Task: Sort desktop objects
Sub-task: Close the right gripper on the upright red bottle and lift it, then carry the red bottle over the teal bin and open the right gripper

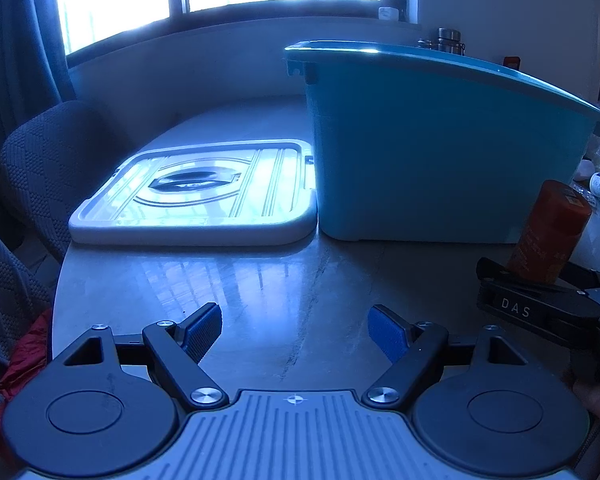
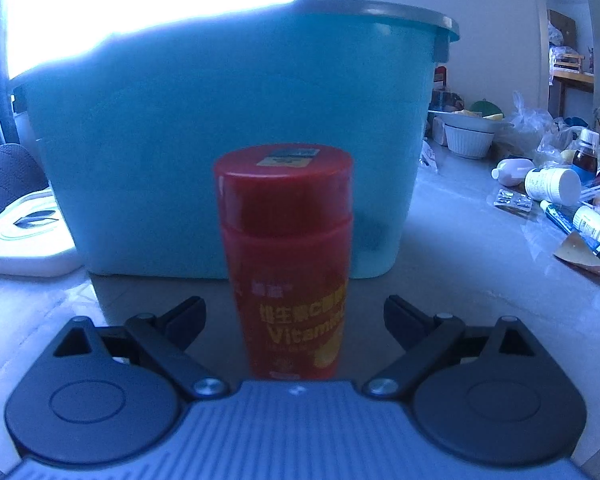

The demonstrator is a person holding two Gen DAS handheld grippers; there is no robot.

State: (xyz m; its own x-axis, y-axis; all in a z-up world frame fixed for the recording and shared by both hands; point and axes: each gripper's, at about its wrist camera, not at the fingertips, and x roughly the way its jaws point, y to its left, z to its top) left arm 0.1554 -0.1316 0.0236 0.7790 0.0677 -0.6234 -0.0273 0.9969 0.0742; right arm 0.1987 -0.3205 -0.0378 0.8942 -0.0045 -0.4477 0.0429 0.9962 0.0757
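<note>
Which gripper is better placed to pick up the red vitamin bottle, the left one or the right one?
The right. The red vitamin bottle stands upright between the open fingers of the right gripper, with gaps on both sides. The left gripper is open over bare table, with the bottle off to its right.

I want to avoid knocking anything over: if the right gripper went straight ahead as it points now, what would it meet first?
The red vitamin bottle, standing upright between the open fingers of the right gripper, which do not press on it. Directly behind it is the blue bin; how far behind is hard to judge.
</note>
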